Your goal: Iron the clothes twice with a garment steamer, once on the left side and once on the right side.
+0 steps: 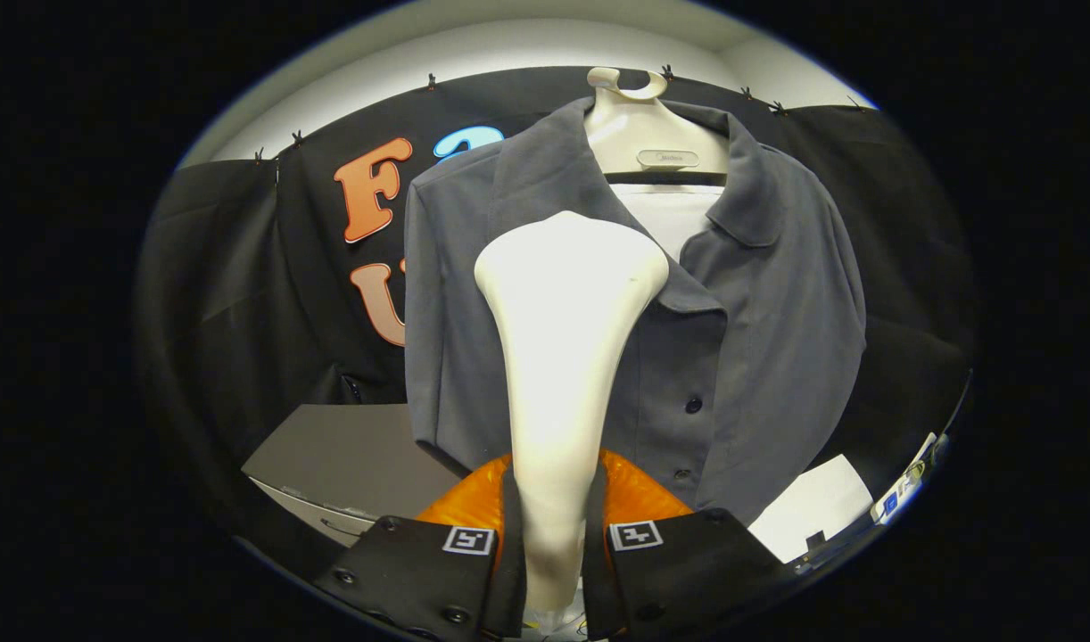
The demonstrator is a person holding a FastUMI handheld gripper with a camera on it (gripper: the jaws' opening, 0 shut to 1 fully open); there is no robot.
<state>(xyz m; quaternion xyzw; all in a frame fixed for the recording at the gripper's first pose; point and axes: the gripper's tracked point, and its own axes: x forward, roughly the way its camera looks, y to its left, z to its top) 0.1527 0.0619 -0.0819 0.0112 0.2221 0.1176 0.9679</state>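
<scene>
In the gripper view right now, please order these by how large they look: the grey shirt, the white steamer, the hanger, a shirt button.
1. Grey shirt.
2. White steamer, held between the gripper fingers; it is much nearer the camera, so it looks larger than it really is.
3. Hanger.
4. Shirt button.

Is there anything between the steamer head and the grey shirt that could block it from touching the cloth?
Nothing visible does. The gripper is shut on the white steamer, both fingers pressing its handle. Its head stands directly before the grey shirt on the hanger, near the placket. Whether it touches the cloth cannot be told.
</scene>
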